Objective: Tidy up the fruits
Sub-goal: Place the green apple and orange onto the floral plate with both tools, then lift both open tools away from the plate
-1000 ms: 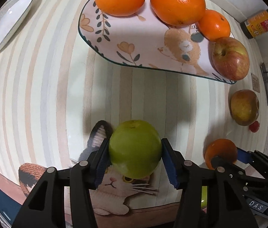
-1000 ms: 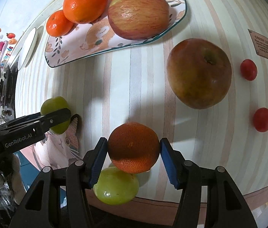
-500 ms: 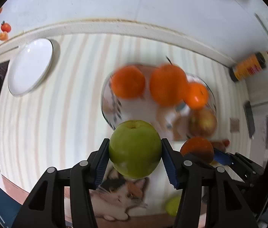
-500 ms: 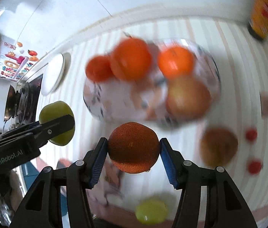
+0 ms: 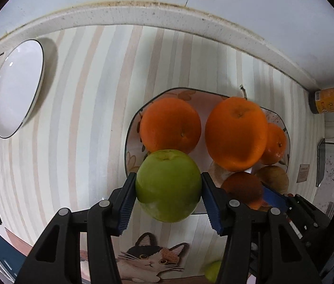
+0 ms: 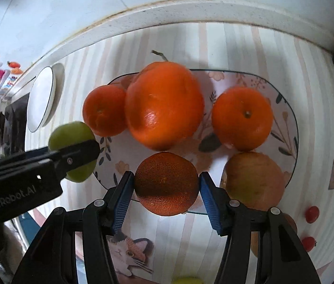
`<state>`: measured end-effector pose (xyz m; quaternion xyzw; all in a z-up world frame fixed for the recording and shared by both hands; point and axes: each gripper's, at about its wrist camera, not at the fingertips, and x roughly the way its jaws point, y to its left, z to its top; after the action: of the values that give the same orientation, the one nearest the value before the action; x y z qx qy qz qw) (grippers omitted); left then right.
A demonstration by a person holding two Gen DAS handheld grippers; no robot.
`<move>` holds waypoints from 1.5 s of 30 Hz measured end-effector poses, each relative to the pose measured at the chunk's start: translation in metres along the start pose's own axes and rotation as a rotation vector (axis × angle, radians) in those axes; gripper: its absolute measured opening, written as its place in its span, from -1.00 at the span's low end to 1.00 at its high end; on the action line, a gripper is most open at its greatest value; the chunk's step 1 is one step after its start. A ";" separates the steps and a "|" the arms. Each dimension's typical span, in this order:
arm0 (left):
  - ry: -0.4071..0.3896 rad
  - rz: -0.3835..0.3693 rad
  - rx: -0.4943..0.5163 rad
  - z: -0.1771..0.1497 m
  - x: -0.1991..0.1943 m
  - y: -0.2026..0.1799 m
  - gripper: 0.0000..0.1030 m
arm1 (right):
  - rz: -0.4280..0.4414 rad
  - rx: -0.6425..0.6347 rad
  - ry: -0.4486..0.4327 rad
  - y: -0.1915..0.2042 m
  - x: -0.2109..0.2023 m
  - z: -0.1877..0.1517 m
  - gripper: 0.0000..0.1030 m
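My left gripper (image 5: 169, 189) is shut on a green apple (image 5: 168, 184) and holds it above the near left rim of the flowered plate (image 5: 132, 146). My right gripper (image 6: 166, 184) is shut on a dark orange (image 6: 166, 183) above the plate's (image 6: 292, 127) near edge. The plate holds three oranges (image 6: 164, 106) and a red-yellow apple (image 6: 253, 179). The left gripper with its green apple also shows in the right wrist view (image 6: 72, 146). The right gripper's orange shows in the left wrist view (image 5: 242, 188).
A white empty plate (image 5: 16, 87) lies far left. A brown jar (image 5: 332, 101) lies on its side far right. Two cherry tomatoes (image 6: 311, 214) and another apple (image 6: 290, 222) lie at the right. A small green fruit (image 5: 213, 271) lies near the front edge by the cat print.
Both grippers lifted their fruit off the table and moved forward over the flowered plate. The plate and its fruit now sit closer under the fingers.
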<state>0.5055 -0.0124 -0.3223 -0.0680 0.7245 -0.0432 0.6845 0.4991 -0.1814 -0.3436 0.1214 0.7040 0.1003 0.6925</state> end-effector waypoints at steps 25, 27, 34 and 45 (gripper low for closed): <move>-0.251 0.133 -0.001 -0.066 -0.070 0.013 0.78 | -0.161 -0.015 -0.133 0.000 -0.064 -0.041 0.83; -0.278 0.133 0.010 -0.078 -0.078 0.011 0.78 | -0.173 -0.019 -0.160 0.001 -0.074 -0.050 0.83; -0.362 0.146 0.046 -0.117 -0.105 -0.002 0.78 | -0.202 -0.036 -0.275 0.007 -0.120 -0.084 0.83; -0.450 0.122 0.090 -0.166 -0.148 -0.012 0.79 | -0.191 -0.040 -0.373 0.015 -0.174 -0.143 0.83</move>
<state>0.3487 -0.0055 -0.1643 -0.0013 0.5539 -0.0176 0.8324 0.3585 -0.2166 -0.1708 0.0567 0.5697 0.0237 0.8195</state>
